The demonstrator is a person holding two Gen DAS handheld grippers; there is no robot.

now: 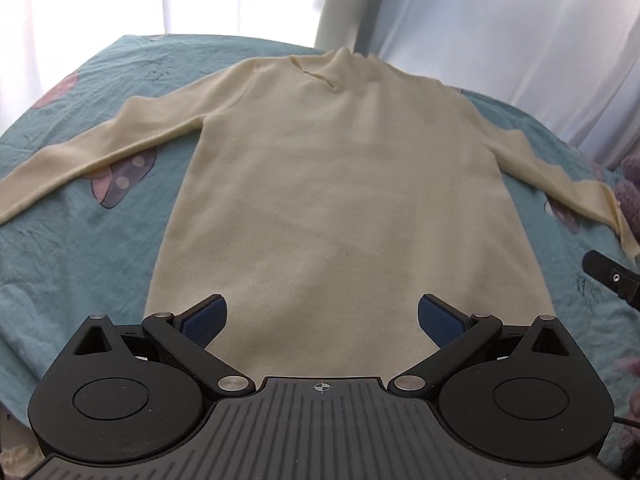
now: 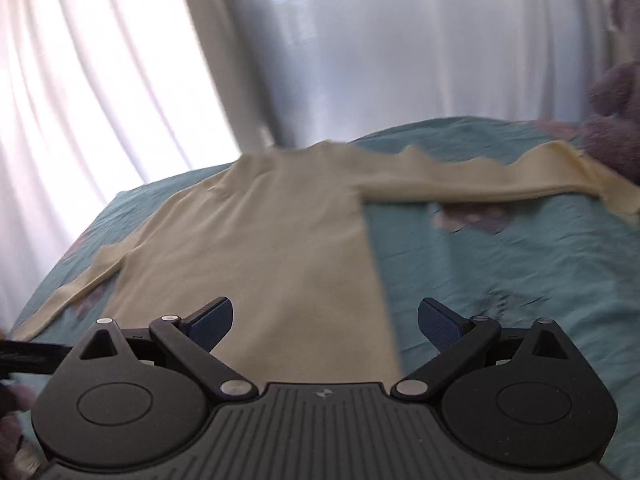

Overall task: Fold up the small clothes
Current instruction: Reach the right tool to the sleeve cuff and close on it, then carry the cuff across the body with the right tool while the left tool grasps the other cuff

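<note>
Both tools, left (image 1: 320,320) and right (image 2: 325,322), are held wide open and empty over the cream sweater (image 1: 332,184), spread flat on the bed (image 1: 80,248). Soft, limp knit is judged best pinched at a sleeve cuff.

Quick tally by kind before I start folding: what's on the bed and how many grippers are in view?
Cream sweater: 1, laid flat, both sleeves spread
Teal bedsheet: 1
Purple plush toy: 1, by the right sleeve cuff
Grippers: 2, left gripper and right gripper, both open
Total: 5
</note>
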